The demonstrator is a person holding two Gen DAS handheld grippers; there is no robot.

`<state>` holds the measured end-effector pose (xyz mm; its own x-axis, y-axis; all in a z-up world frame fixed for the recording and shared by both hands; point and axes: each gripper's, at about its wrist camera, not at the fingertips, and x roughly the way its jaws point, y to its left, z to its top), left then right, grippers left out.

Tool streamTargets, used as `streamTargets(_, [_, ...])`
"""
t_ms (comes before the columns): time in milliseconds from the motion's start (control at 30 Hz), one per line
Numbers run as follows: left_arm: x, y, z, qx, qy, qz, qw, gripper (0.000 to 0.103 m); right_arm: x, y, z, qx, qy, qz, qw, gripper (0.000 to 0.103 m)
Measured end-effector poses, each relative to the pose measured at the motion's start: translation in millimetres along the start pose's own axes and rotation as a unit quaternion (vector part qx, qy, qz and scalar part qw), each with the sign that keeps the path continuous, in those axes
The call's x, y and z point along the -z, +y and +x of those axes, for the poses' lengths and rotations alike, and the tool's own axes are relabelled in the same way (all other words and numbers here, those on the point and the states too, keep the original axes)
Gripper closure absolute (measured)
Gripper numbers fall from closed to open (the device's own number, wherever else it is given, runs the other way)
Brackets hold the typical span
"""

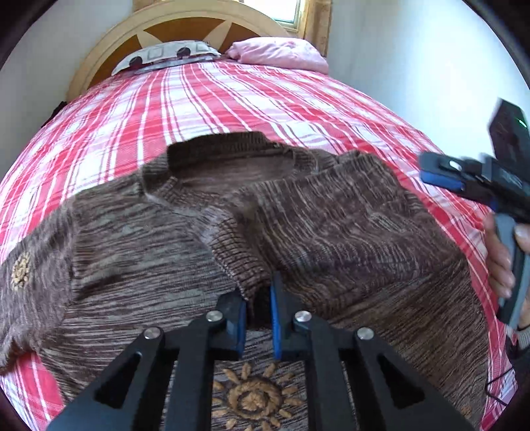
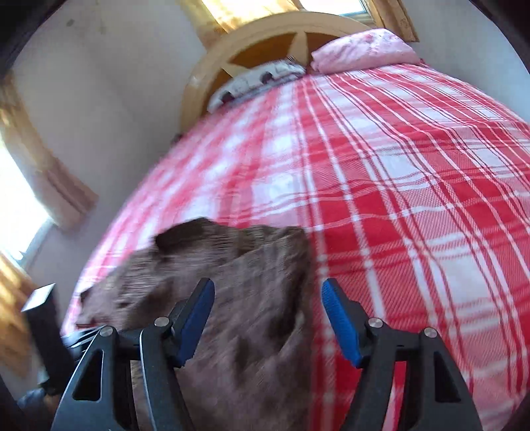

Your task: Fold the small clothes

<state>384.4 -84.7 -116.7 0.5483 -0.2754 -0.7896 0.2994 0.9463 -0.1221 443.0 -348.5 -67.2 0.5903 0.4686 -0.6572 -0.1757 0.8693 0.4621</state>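
Observation:
A brown knitted sweater with tan embroidered sun motifs lies on the red and white plaid bed, its right sleeve folded across the chest. My left gripper is shut on the cuff end of that folded sleeve, low over the sweater's middle. My right gripper is open and empty above the sweater's right edge, which is blurred in the right wrist view. The right gripper also shows in the left wrist view, held by a hand at the bed's right side.
A patterned pillow and a pink pillow lie at the wooden headboard. White walls flank the bed. Curtained windows are on the left. The far half of the bed shows bare plaid cover.

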Motion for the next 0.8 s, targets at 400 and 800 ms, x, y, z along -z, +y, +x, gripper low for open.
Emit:
streamTargets(400, [19.8, 19.2, 2.1, -0.013, 0.014, -0.042, 0.999, 0.086, 21.2, 8.7, 40.7, 0.058, 0.059, 0.007, 0.997, 0.035])
streamTargets(800, [30.0, 23.0, -10.0, -0.038, -0.001, -0.033, 0.9988, 0.087, -20.1, 18.7, 82.5, 0.217, 0.083, -0.107, 0.967, 0.042])
